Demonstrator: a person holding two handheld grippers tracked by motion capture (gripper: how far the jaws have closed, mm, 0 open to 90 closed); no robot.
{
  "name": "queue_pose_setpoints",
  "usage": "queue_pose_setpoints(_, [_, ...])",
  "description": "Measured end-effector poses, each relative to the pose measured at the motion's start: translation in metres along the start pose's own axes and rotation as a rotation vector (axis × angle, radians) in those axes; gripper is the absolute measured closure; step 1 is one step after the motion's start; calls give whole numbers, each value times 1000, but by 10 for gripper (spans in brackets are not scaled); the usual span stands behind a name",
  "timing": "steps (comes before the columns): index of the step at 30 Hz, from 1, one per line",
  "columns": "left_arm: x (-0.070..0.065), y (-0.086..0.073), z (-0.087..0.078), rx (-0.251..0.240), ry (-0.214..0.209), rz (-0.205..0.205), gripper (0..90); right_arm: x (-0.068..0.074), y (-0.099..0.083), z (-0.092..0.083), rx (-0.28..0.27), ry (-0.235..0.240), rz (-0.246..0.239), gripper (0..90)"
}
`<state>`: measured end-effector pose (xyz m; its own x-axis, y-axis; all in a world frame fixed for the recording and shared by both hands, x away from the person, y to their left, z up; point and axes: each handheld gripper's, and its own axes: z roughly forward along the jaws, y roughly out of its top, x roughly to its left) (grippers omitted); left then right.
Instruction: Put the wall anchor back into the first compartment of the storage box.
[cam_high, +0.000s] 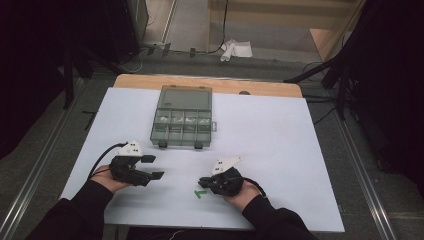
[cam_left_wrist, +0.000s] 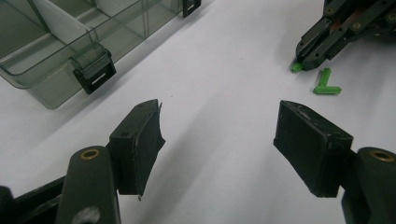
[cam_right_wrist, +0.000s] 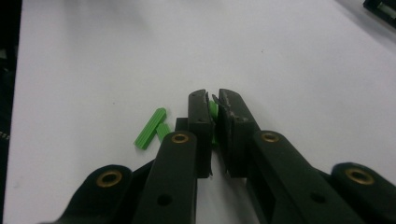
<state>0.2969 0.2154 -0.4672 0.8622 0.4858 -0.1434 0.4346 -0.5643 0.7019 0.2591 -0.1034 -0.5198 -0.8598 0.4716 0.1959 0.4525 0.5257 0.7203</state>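
A: On the white board (cam_high: 280, 150), what is your largest item?

B: The clear box (cam_high: 182, 116), lid flat behind it, at the far middle. Its compartments hold small pale pieces, too blurred to name. In your left gripper view its near corner and black latch (cam_left_wrist: 95, 73) sit up left, well apart from your jaws.

A: And your hands?

B: Your left gripper (cam_high: 154, 167) rests near the front left, jaws wide apart with bare board between them. Your right gripper (cam_high: 201, 182) lies front centre, its jaws closed tight on a green peg (cam_right_wrist: 213, 111), the tip showing between the pads.

A: Anything beside it?

B: Two more green pegs (cam_right_wrist: 152, 128) lie touching each other in an L, just beside your right jaws. Nothing stands between them and the box.
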Motion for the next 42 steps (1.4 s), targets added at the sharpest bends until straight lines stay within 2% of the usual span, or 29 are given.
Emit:
queue_pose_setpoints(5, [0,0,0,1,-3,2,306,-6,1,0,2,43,45,855])
queue_pose_setpoints(11, [1,0,0,0,-4,1,306,-9,4,1,16,63,62,857])
queue_pose_setpoints(12, [1,1,-2,24,0,6,306,-10,5,1,13,63,62,857])
queue_pose_setpoints(13, [1,1,-2,22,-1,5,306,-10,5,1,13,66,69,857])
queue_pose_setpoints(15, [1,1,-2,23,-2,5,306,-12,7,2,13,67,88,857])
queue_pose_setpoints(17, [1,1,-2,23,-6,3,306,-13,8,3,25,92,136,857])
queue_pose_setpoints(18, [1,0,-1,7,-10,-2,306,-14,9,4,28,99,152,857])
queue_pose_setpoints(24, [0,0,0,0,-21,-8,306,-15,15,2,17,81,163,857])
queue_pose_setpoints(28, [0,0,1,1,-19,-8,306,-19,17,-2,-2,79,188,857])
queue_pose_setpoints(29, [0,1,0,21,-15,-6,306,-20,18,-3,-10,83,193,857])
queue_pose_setpoints(31, [0,1,0,28,-13,-3,306,-23,19,-5,-18,73,200,857])
queue_pose_setpoints(32, [0,-1,1,5,-17,-8,306,-24,19,-6,-25,71,207,857])
queue_pose_setpoints(42, [-3,-2,-2,-5,-27,-29,306,-31,27,-12,-52,50,236,856])
